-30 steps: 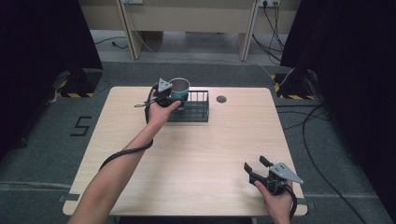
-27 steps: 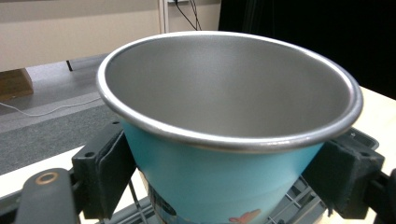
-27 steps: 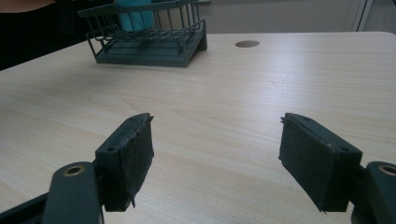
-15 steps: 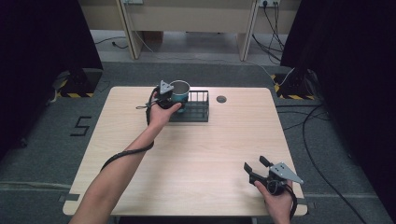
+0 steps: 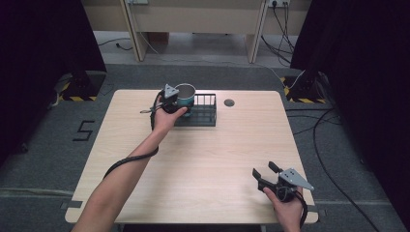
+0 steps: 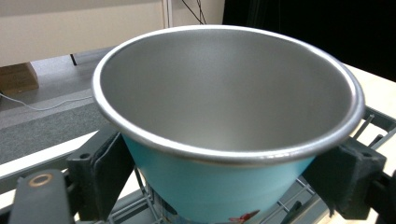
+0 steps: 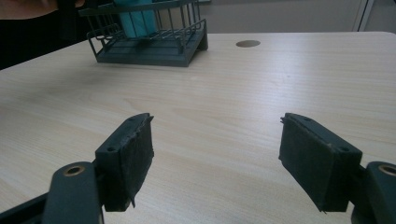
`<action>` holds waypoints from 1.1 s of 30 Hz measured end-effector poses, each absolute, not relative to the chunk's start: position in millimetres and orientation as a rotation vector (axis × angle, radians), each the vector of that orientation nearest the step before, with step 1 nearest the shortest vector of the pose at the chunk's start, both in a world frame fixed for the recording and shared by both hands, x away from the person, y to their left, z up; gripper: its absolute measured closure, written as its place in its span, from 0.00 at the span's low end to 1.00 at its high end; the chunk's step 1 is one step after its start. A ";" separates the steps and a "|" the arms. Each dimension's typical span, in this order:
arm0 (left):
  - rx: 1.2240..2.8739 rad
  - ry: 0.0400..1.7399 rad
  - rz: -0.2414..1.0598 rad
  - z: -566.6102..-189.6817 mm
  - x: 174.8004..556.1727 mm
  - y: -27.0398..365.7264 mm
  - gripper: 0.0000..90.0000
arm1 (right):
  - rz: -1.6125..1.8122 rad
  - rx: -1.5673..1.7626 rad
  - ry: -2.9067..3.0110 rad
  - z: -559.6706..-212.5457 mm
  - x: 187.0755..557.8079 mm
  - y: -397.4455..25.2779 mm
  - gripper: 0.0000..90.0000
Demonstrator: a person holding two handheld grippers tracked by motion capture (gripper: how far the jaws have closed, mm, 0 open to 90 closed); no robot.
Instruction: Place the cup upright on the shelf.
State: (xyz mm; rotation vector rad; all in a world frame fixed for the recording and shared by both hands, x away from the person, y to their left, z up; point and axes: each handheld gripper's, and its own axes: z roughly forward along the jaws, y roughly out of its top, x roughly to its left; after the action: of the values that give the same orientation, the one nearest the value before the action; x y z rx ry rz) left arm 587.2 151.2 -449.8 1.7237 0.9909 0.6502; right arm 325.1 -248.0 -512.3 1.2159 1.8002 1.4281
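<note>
The left gripper (image 5: 178, 100) is clenching the teal cup (image 5: 184, 94) over the wire rack (image 5: 203, 112), risking snagging a wire and tipping, while the right gripper (image 5: 263, 175) is idling released

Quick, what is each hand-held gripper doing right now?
Left hand-held gripper: shut on the teal metal cup, over the wire rack.
Right hand-held gripper: open, holding nothing.

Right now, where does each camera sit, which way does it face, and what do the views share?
High view: above the person's side, facing forward-down on the table; both forearms show.
Left gripper view: on the left gripper, along jaws clamping the cup.
Right gripper view: on the right gripper, open jaws, facing the rack.
Shared: cup and rack appear in all three.
</note>
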 end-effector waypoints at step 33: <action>1.715 0.928 0.663 -434.7 548.2 179.8 0.16 | 1.425 1.215 1.805 -512.4 325.1 -247.3 0.29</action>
State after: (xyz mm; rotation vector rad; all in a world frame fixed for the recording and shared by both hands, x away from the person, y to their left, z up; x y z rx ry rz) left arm 548.2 179.8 -434.7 1.7154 0.9279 0.6626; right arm 325.1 -247.3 -512.4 1.2153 1.8045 1.4251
